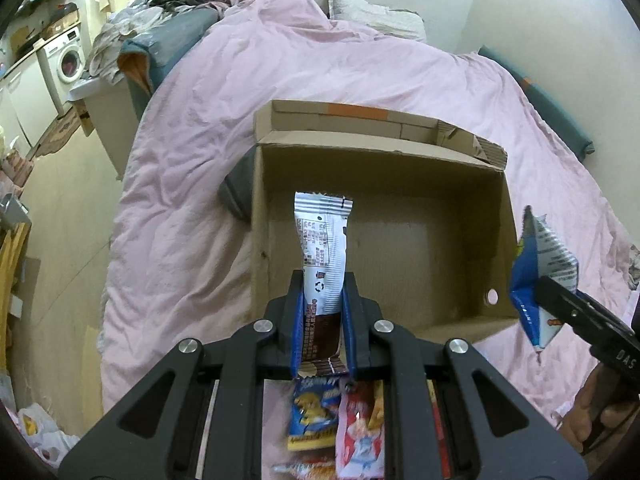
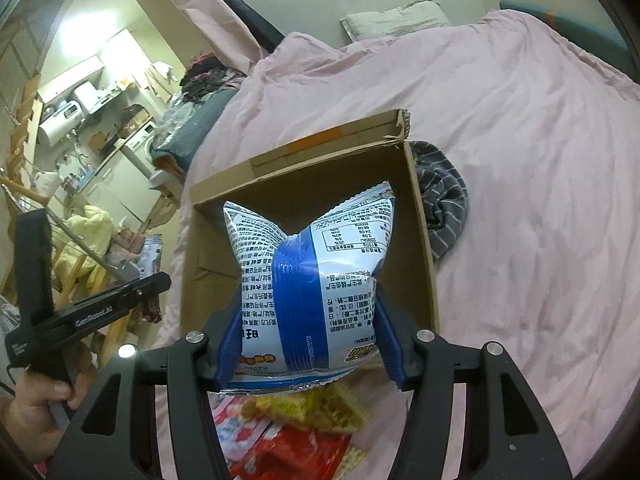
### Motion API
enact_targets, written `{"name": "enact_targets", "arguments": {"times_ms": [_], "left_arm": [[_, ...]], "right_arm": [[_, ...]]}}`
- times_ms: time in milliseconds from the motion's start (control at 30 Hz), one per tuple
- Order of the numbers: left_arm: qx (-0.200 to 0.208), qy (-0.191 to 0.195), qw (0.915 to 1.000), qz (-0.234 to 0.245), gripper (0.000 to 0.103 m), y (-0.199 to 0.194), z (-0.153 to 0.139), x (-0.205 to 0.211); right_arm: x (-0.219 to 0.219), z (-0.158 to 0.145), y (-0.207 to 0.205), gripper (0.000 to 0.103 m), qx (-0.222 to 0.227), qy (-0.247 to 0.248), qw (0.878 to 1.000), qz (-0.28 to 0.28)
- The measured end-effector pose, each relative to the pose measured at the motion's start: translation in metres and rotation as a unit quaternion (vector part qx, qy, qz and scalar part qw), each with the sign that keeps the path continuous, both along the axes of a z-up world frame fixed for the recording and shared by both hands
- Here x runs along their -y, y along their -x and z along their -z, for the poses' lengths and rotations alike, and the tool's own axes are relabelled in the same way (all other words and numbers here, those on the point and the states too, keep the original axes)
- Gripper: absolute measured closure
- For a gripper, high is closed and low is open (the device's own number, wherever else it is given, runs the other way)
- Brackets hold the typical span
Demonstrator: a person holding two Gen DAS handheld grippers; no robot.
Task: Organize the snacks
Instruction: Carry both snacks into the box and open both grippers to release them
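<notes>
An open cardboard box (image 1: 400, 240) sits on the pink bed; its inside looks bare. My left gripper (image 1: 322, 292) is shut on a long white and brown snack bar wrapper (image 1: 322, 240), held upright over the box's near left part. My right gripper (image 2: 308, 300) is shut on a puffy blue and white snack bag (image 2: 312, 280), held above the box's near edge (image 2: 192, 280). In the left wrist view that bag (image 1: 540, 276) hangs at the box's right side. Several loose snack packets (image 1: 336, 420) lie on the bed below both grippers; they also show in the right wrist view (image 2: 304, 420).
The pink duvet (image 1: 320, 72) covers the bed. A grey striped cloth (image 2: 444, 204) lies against the box's far side. A pillow (image 1: 376, 16) lies at the bed's head. Piled clothes and a washing machine (image 1: 68, 60) stand beyond the bed's left side.
</notes>
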State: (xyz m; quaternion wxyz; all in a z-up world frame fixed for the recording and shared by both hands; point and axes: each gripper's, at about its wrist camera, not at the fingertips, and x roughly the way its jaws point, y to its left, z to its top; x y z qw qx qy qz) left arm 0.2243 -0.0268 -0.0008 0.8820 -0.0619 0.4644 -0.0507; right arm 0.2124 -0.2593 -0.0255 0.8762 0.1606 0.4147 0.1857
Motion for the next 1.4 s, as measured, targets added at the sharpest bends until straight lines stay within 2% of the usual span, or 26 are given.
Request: {"name": "enact_targets", "arguments": {"times_ms": [167,567,667,1000,1233,1333,1400], "left_arm": [[0.009,0.019,0.9997,0.006,0.089,-0.010,0.015,0.004],[0.016,-0.013,0.9998,-0.002,0.089,-0.016,0.036,0.001],[0.009,-0.009,0.9999,0.002,0.089,-0.019,0.038,0.003],[0.023,-0.027,0.9992,0.020,0.089,-0.018,0.037,0.018],[0.009,-0.025,0.9994,0.021,0.088,-0.018,0.044,0.018],[0.001,-0.020,0.9996,0.018,0.084,-0.019,0.046,0.016],[0.001,-0.018,0.9997,0.018,0.073,-0.018,0.045,0.015]], "right_arm": [[-0.006,0.008,-0.017,0.043,0.000,0.015,1.000,0.005],[-0.023,0.037,-0.043,0.043,-0.017,0.043,0.999,0.005],[-0.027,0.038,-0.043,0.043,-0.023,0.041,0.999,0.002],[-0.026,0.045,-0.047,0.040,-0.042,0.030,0.999,0.002],[-0.024,0.044,-0.053,0.039,-0.047,0.027,0.999,0.003],[-0.023,0.044,-0.056,0.038,-0.048,0.023,0.999,0.003],[-0.023,0.043,-0.056,0.037,-0.048,0.021,0.999,0.003]]}}
